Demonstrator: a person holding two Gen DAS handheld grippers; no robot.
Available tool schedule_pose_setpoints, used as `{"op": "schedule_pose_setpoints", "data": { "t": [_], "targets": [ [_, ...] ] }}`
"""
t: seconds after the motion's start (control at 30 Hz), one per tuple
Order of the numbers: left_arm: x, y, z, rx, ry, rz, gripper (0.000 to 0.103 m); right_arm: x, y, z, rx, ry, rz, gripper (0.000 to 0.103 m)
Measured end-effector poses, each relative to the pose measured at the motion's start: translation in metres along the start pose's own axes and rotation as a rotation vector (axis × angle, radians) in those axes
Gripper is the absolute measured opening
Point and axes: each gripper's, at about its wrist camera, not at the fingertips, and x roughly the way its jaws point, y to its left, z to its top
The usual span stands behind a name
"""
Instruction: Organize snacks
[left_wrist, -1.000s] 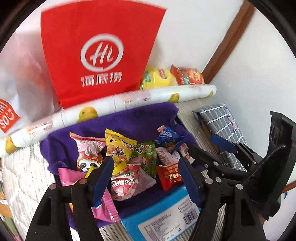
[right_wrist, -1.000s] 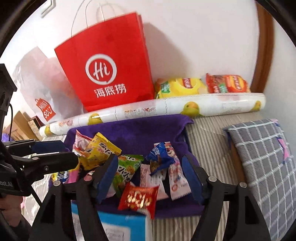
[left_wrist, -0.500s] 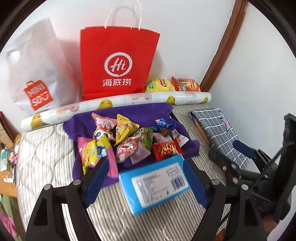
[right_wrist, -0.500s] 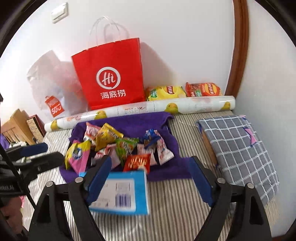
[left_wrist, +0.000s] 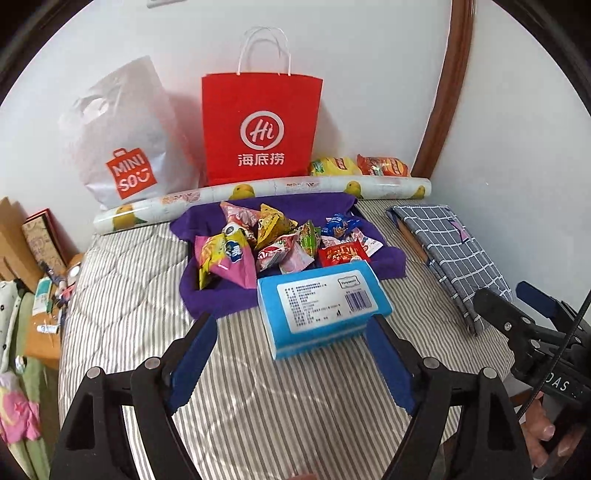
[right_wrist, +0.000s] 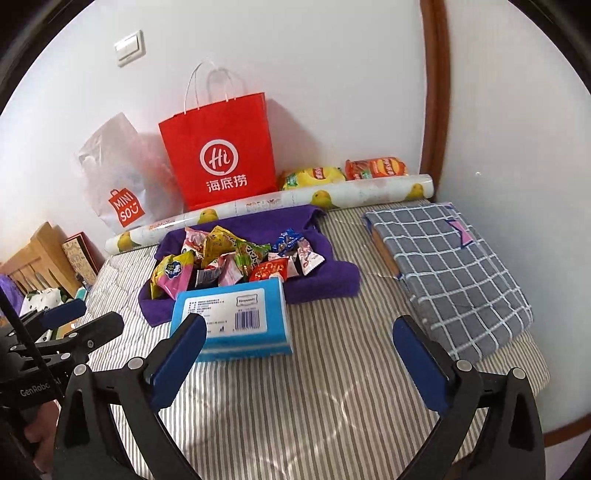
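Observation:
A pile of small snack packets (left_wrist: 280, 240) lies on a purple towel (left_wrist: 207, 295) on the striped bed; it also shows in the right wrist view (right_wrist: 229, 258). A blue tissue pack (left_wrist: 325, 299) lies in front of the pile, also seen from the right wrist (right_wrist: 236, 317). A red paper bag (left_wrist: 260, 125) stands against the wall behind. My left gripper (left_wrist: 291, 358) is open and empty, hovering near the tissue pack's front. My right gripper (right_wrist: 299, 350) is open and empty, to the right of the tissue pack.
A white Miniso bag (left_wrist: 125, 136) leans left of the red bag. A rolled duck-print sheet (left_wrist: 258, 195) lies behind the towel, with a yellow chip bag (left_wrist: 332, 166) and an orange chip bag (left_wrist: 384, 166) beyond. A grey checked folded cloth (right_wrist: 450, 273) lies at right.
Both grippers have pulled back from the snack pile toward me, so the whole bed and both bags now show. Both stayed open and empty.

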Motion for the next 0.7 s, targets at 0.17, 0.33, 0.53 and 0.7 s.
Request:
{"op": "schedule_pose_setpoints", "data": {
  "t": [0.17,0.33,0.53,0.7],
  "targets": [
    [-0.024,-0.012,-0.013,0.006,-0.035,0.013,0.082,-0.026,0.001,-0.016,-0.041,-0.049,-0.045,0.103],
    [-0.044,-0.023,-0.020,0.010,-0.073,0.035,0.082,-0.045,-0.007,-0.027,-0.027,-0.064,-0.028,0.103],
    [-0.061,-0.036,-0.028,0.021,-0.095,0.032,0.082,-0.065,-0.014,-0.039,-0.021,-0.094,-0.024,0.103],
    [-0.073,-0.042,-0.032,0.026,-0.120,0.047,0.082,-0.074,-0.014,-0.044,-0.024,-0.102,-0.025,0.103]
  ]
}}
